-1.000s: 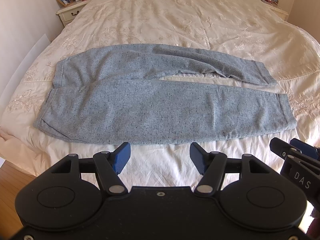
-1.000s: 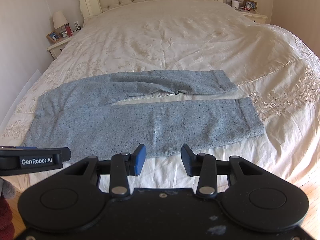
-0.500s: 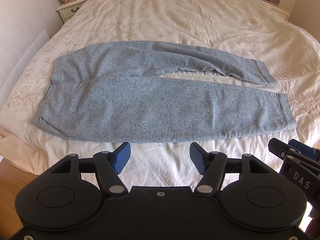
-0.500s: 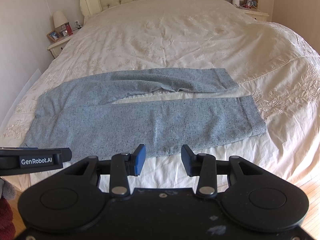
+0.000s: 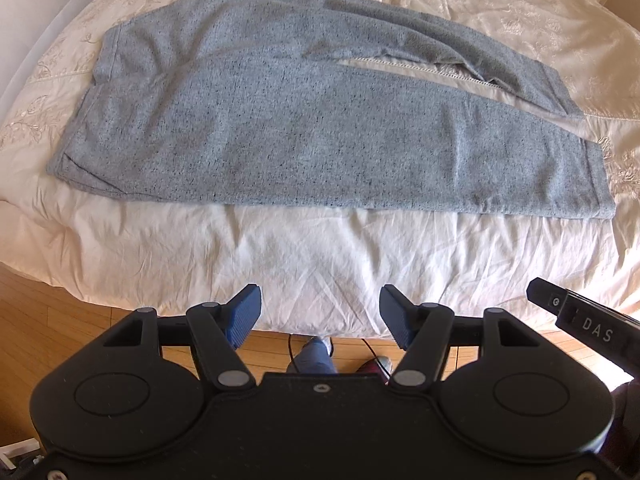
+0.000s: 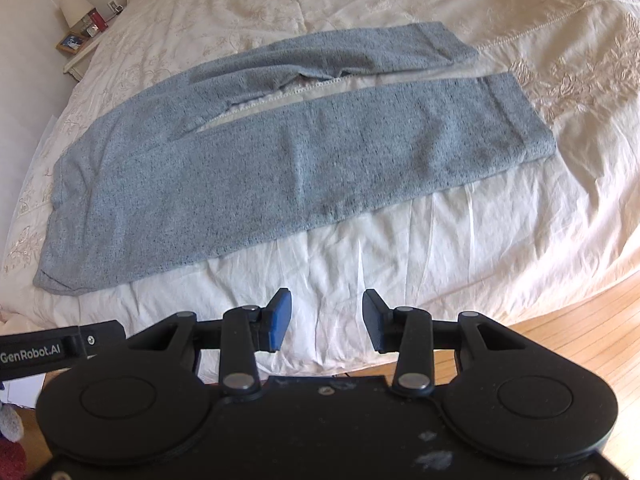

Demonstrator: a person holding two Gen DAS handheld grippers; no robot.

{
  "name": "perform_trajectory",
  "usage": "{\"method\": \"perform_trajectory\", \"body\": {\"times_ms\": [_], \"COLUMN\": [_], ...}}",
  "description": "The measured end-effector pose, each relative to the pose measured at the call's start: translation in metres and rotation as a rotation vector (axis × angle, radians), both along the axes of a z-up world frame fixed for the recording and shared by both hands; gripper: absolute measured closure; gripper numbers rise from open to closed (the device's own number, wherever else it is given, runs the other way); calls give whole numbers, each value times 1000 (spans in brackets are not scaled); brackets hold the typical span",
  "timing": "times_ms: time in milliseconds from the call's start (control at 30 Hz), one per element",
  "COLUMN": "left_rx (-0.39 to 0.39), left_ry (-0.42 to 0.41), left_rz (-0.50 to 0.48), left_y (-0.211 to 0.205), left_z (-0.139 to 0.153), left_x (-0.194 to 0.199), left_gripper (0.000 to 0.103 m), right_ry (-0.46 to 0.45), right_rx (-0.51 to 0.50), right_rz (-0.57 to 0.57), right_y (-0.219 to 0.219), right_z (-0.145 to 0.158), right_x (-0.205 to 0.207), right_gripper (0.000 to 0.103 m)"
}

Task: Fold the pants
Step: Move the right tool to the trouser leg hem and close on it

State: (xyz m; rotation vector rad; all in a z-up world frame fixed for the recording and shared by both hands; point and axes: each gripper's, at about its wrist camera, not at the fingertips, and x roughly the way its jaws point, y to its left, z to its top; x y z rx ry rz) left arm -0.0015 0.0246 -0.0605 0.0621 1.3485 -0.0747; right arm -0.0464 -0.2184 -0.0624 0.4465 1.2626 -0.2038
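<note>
Grey-blue speckled pants (image 5: 304,136) lie flat across the cream bed, waist at the left, both legs running right, with a narrow gap between the legs. They also show in the right wrist view (image 6: 304,148). My left gripper (image 5: 320,312) is open and empty, held above the bed's near edge, short of the near leg. My right gripper (image 6: 326,316) is open and empty, also above the near edge of the bed, short of the near leg's hem side.
The cream bedspread (image 5: 320,256) hangs over the near edge onto a wooden floor (image 6: 580,344). A nightstand with a lamp and photo frame (image 6: 80,36) stands at the far left. The person's foot (image 5: 316,356) shows below the left gripper.
Both grippers have tilted downward and drawn nearer to the bed's near edge, so the pants look larger and the floor has come into view. The pants have not moved.
</note>
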Motion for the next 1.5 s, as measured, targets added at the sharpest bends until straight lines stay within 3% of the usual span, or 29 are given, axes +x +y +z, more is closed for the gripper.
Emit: {"method": "perform_trajectory", "body": {"times_ms": [200, 367, 533, 633, 800, 867, 900, 933, 967, 1167, 1267, 1300, 1400, 1500], "left_rx": [16, 53, 64, 78, 95, 93, 92, 95, 99, 120, 128, 132, 126, 128], "left_ry": [48, 14, 44, 53, 62, 57, 53, 52, 53, 47, 57, 58, 52, 67], "left_rz": [-11, -68, -145, -204, -271, -272, -267, -258, -249, -157, -140, -144, -152, -163], "left_y": [0, -11, -25, -37, -56, -61, -63, -67, -70, -92, -107, -113, -127, -142], "left_z": [-21, -32, -57, -69, -82, -82, -82, -83, -83, -87, -93, -94, -96, -102], "left_x": [40, 81, 119, 135, 156, 162, 164, 168, 169, 175, 174, 173, 168, 161], "left_gripper": [36, 36, 37, 37, 37, 37, 37, 37, 37, 37, 37, 37, 37, 37], "right_ry": [71, 103, 142, 142, 118, 124, 137, 149, 156, 162, 159, 125, 88, 95], "right_rx": [-29, -103, -135, -133, -142, -135, -125, -104, -82, -93, -15, 7, -47, -45], "right_rz": [-69, -120, -238, -307, -306, -298, -300, -302, -302, -188, -167, -163, -121, -90], "right_y": [-16, -53, -98, -119, -144, -156, -162, -171, -181, -234, -266, -273, -292, -312], "right_z": [-26, -41, -54, -59, -70, -81, -88, -95, -102, -135, -136, -129, -109, -114], "right_x": [26, 58, 76, 78, 87, 98, 102, 105, 111, 163, 181, 179, 169, 157], "right_gripper": [61, 61, 62, 64, 66, 70, 80, 96, 101, 101, 101, 98, 68, 67]}}
